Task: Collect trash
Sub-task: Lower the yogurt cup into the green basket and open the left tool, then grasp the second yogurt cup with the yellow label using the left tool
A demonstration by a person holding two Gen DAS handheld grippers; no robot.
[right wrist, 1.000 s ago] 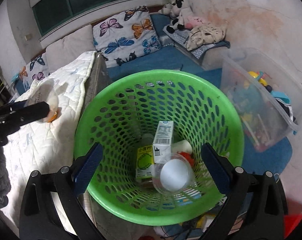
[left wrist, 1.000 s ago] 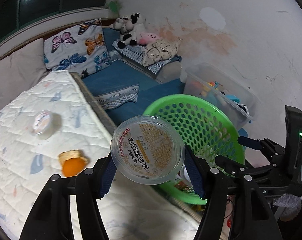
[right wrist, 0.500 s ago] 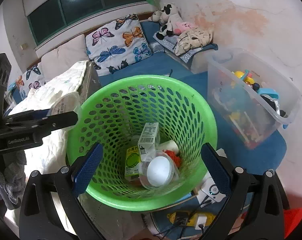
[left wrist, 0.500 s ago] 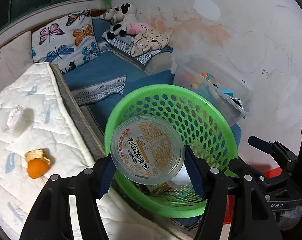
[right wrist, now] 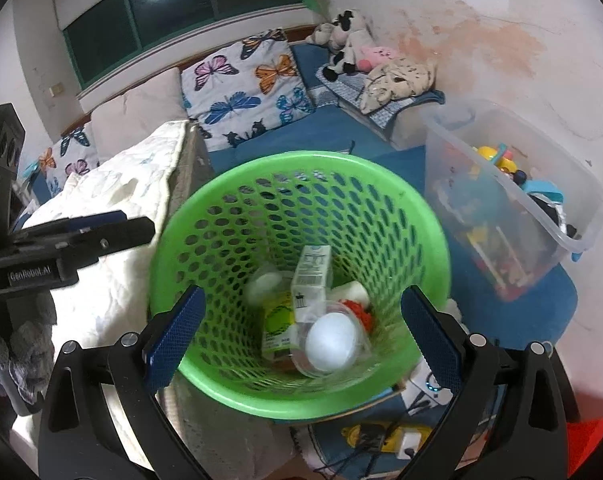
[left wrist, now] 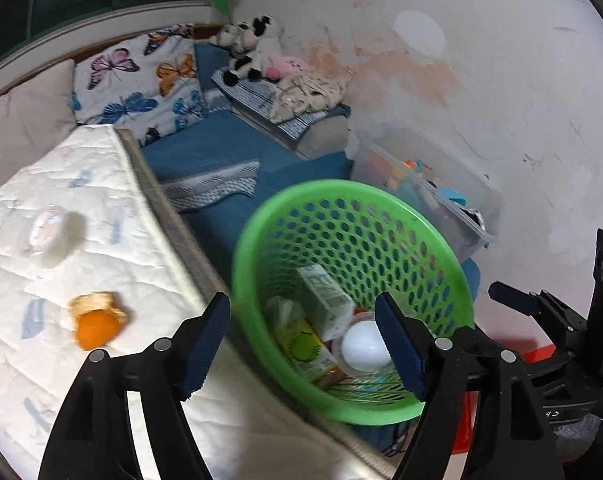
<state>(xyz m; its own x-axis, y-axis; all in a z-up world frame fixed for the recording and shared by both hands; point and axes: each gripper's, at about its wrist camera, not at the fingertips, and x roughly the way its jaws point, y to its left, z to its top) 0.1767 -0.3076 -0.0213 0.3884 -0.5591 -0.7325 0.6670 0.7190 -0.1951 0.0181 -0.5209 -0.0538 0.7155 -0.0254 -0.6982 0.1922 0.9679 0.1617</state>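
A green mesh basket stands beside the white mattress; it also shows in the right wrist view. Inside lie a milk carton, a green juice box, a clear lidded cup and another round plastic cup. My left gripper is open and empty above the basket's near rim. My right gripper is open around the basket, with the rim between its fingers. On the mattress lie an orange with peel and a small clear cup.
A clear storage box of toys stands right of the basket by the stained wall. Butterfly pillows and plush toys lie at the back on blue bedding. A power strip and cables lie on the floor below the basket.
My left gripper opened and the round plastic cup it held dropped into the green basket. The left gripper is now empty. The right gripper stays open around the basket.
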